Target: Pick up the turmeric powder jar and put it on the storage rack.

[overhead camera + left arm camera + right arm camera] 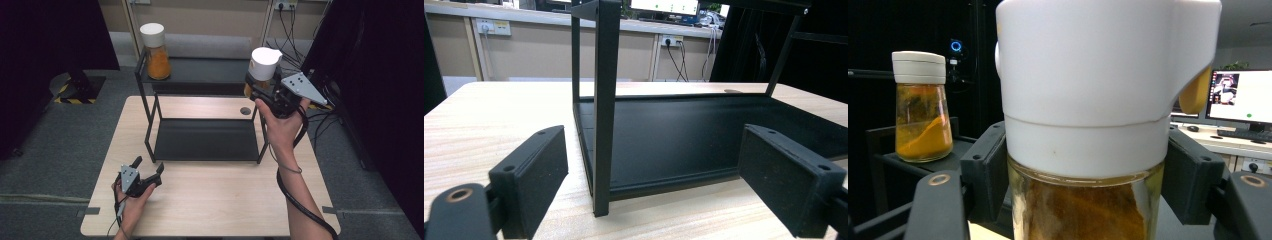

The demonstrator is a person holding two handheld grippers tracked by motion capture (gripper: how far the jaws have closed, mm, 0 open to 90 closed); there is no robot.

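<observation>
While the right gripper [267, 89] clamps a glass spice jar [261, 70] just under its white cap, the step in hand looks like placing that jar on the black two-tier rack [200, 107]: the jar hangs in the air at the right end of the rack's upper shelf [210, 70], near the shelf's front corner and not yet resting on it. The jar holds an orange-brown powder, seen through the glass in the right gripper view, and its cap has a pour spout to one side. A second jar [156, 52] of the same kind stands upright at the left end of the upper shelf, partly filled with orange powder that lies sloped inside. The rack's lower shelf [205, 140] carries nothing. The left gripper [147, 170] rests on the table [225, 195] in front of the rack's left front post, jaws wide and holding nothing. My judgement: the next move calls for carrying the jar over the shelf, lowering it upright, then releasing.
</observation>
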